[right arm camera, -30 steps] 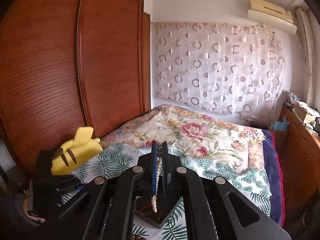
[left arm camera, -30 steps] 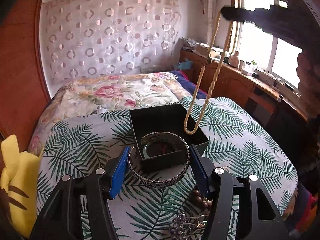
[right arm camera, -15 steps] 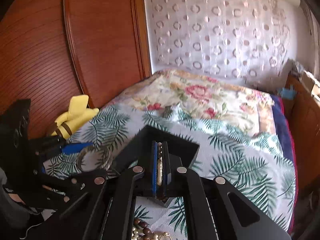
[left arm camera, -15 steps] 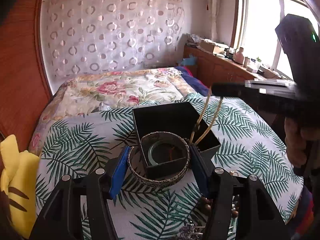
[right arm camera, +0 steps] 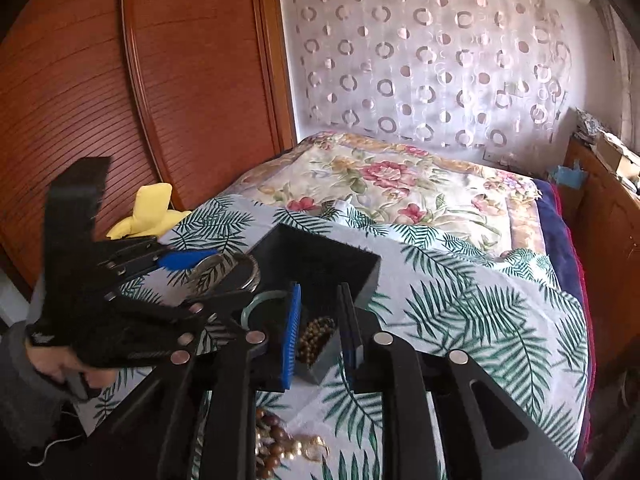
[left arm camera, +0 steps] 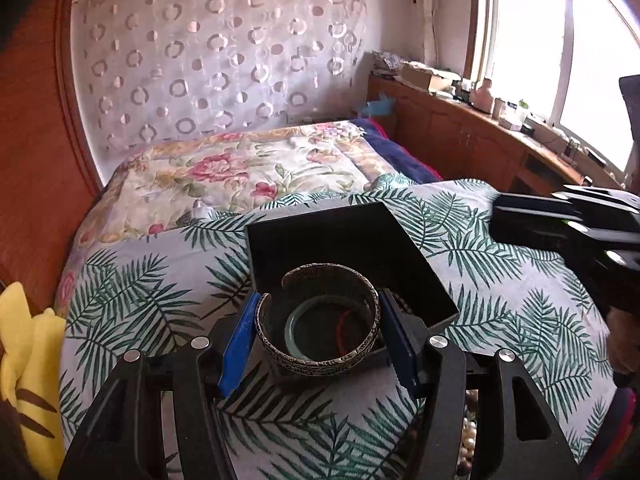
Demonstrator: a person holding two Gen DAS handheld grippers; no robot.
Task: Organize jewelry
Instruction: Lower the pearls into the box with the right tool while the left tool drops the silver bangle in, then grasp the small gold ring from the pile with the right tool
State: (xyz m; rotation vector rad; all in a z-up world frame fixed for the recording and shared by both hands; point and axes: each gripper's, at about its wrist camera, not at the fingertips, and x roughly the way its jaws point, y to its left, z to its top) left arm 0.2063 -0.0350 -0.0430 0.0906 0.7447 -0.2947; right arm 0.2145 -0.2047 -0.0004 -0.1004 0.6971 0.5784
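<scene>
A black open box sits on the palm-leaf cloth; it also shows in the right wrist view. My left gripper is shut on a silver cuff bangle and holds it over the box's near corner; the bangle also shows in the right wrist view. A pale green bangle lies inside the box. My right gripper is open over the box, with a brown bead necklace lying in the box between its fingers. In the left wrist view the right gripper's body is at the right edge.
Loose beads and a gold piece lie on the cloth near me. A yellow plush toy sits at the left. A floral bedspread lies beyond, a wooden wardrobe to the left, and a wooden counter under the window.
My right gripper lowered the hanging bead necklace into the box and opened, letting it go. My left gripper moved the silver bangle closer over the box.
</scene>
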